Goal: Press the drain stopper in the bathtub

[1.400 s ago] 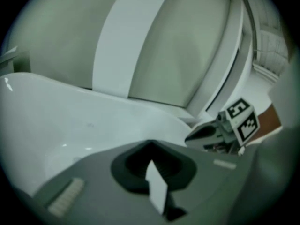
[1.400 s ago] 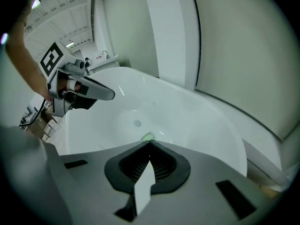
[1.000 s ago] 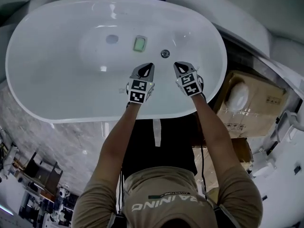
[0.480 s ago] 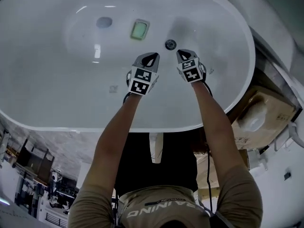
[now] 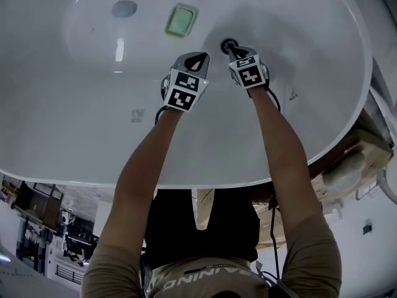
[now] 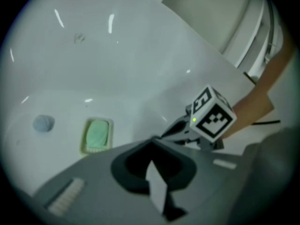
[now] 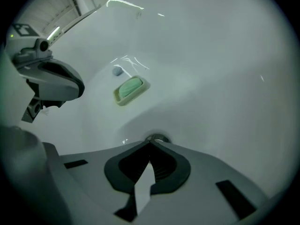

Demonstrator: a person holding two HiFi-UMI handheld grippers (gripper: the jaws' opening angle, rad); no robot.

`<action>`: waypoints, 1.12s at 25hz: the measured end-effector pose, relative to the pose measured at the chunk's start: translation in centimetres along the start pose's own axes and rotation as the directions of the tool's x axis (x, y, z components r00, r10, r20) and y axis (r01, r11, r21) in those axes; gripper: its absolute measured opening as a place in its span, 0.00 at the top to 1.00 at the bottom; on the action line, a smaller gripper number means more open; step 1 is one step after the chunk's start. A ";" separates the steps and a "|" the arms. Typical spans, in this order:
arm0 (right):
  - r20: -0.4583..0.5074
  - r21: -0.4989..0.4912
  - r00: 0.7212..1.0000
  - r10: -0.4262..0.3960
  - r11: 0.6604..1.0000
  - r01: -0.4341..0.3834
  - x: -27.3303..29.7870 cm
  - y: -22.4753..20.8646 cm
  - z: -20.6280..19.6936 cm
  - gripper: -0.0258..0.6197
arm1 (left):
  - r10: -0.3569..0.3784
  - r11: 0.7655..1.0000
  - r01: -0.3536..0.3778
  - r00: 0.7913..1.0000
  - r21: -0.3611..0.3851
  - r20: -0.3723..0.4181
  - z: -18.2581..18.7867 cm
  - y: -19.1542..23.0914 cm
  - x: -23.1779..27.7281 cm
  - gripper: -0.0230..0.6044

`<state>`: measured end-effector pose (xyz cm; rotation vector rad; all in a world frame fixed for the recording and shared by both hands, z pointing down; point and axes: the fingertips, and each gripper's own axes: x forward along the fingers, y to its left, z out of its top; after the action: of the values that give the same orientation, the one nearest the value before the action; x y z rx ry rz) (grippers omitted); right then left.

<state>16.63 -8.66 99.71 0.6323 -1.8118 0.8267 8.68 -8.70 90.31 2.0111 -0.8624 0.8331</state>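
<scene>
- Stopper (image 5: 229, 44): the small round metal disc you see set flat in the tub floor, dark-ringed, right of centre.
- Tub (image 5: 74, 117): white, glossy, oval, lying open below you.

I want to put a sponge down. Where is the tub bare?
Bare: in the head view, the tub floor left of the left gripper, below the blue disc. Crowded: around the drain, with right gripper and soap dish close.
</scene>
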 end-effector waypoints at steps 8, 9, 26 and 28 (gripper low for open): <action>-0.073 0.027 0.996 -0.047 0.998 0.049 3.4 -1.4 -1.1 0.95 | 0.003 1.000 -0.003 1.000 0.006 -0.015 -2.8 1.7 1.9 0.96; -0.078 0.023 0.996 -0.047 0.999 0.049 3.7 -1.4 -1.0 0.95 | 0.007 1.000 -0.007 1.000 0.002 -0.016 -2.9 2.0 2.1 0.96; -0.132 0.027 0.982 -0.133 0.990 0.138 4.4 -1.3 -1.3 0.94 | -0.058 0.998 0.058 0.996 0.001 -0.068 -4.4 0.2 4.1 0.96; -0.109 0.036 0.986 -0.124 0.991 0.129 4.3 -1.3 -1.3 0.94 | -0.060 0.998 0.061 0.996 0.009 -0.068 -4.2 0.2 4.1 0.96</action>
<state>16.77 -8.63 104.39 0.7102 -1.6442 0.8002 9.72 -6.41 95.61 1.9970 -0.7562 0.8688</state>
